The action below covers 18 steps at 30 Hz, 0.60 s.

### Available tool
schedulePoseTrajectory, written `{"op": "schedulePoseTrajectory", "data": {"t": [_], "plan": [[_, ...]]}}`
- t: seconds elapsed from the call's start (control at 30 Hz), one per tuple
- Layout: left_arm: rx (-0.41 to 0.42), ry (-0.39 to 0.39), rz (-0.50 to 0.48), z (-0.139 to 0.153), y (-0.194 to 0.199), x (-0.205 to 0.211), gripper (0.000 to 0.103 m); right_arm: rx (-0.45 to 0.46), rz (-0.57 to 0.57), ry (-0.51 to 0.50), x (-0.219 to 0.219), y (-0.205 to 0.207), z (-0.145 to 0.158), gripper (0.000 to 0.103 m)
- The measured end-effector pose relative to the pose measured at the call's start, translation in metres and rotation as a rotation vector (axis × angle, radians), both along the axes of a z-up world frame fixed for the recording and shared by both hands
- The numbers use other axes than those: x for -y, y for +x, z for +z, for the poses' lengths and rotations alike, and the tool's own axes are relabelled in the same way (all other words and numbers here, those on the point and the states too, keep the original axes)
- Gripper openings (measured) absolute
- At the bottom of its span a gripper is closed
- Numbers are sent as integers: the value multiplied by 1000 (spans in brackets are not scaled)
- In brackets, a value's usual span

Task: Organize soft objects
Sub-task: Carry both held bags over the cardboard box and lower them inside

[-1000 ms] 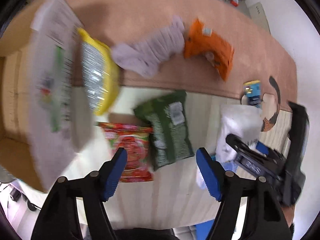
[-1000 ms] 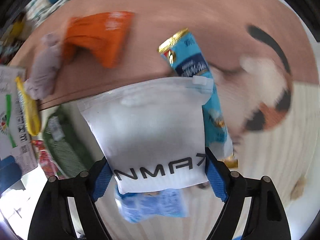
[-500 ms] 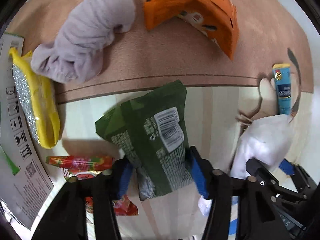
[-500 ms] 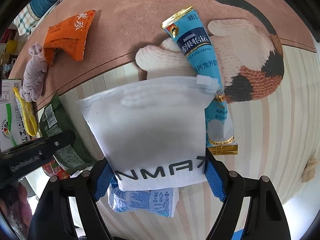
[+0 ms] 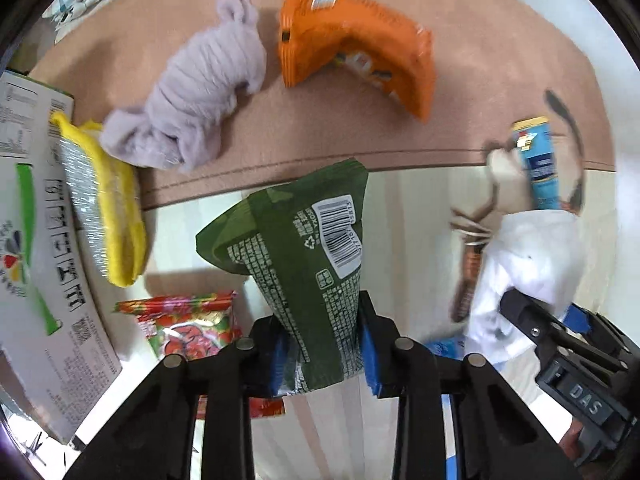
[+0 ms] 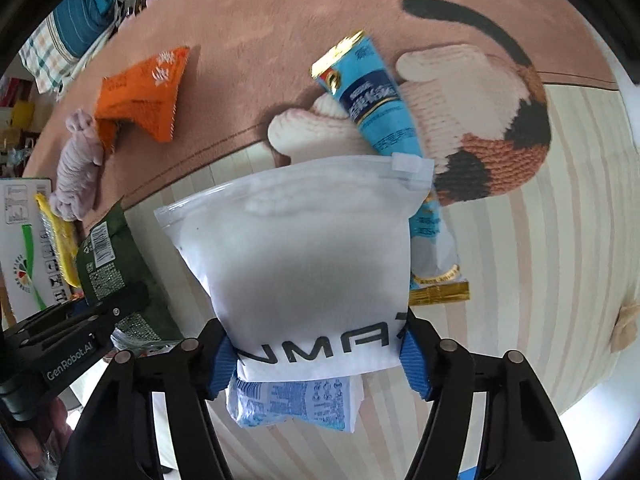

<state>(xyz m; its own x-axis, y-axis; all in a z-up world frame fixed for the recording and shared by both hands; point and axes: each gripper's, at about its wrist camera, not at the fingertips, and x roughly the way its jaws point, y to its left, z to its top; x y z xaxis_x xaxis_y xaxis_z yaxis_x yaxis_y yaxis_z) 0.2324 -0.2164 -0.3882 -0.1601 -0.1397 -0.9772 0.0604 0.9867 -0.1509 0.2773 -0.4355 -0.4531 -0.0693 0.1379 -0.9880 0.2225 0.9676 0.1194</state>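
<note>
Left tool [image 5: 324,354] now clamps the green packet [image 5: 304,256]; right tool [image 6: 318,354] still grips the white pouch [image 6: 296,248].

Left gripper [image 5: 325,356] clamped; right gripper [image 6: 318,356] clamped too.

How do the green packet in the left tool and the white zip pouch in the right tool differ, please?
The green packet is opaque dark green, printed with a barcode and small text; the white zip pouch is frosted white with large black letters. The green packet is narrow and crumpled, pinched at one end; the white zip pouch is broad and smooth, spanning its tool's full gap. Both are soft bags, each gripped between blue pads: left tool, right tool.
</note>
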Motion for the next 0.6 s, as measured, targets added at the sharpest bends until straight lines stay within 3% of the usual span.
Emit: {"op": "schedulePoseTrajectory", "data": {"t": [0.2,0.37,0.47,0.6], "plan": [[104,-63,7,63,-19,-35,27,89,35,53,-37,-18,63,69],[201,-65,55,135,-14,-109,27,179,121,124,-101,-23,124,69],[225,-54,111,170,5,-174,27,219,182,195,-168,-15,158,69],[230,-8,179,176,11,-253,27,236,235,248,-263,1,186,69]]}}
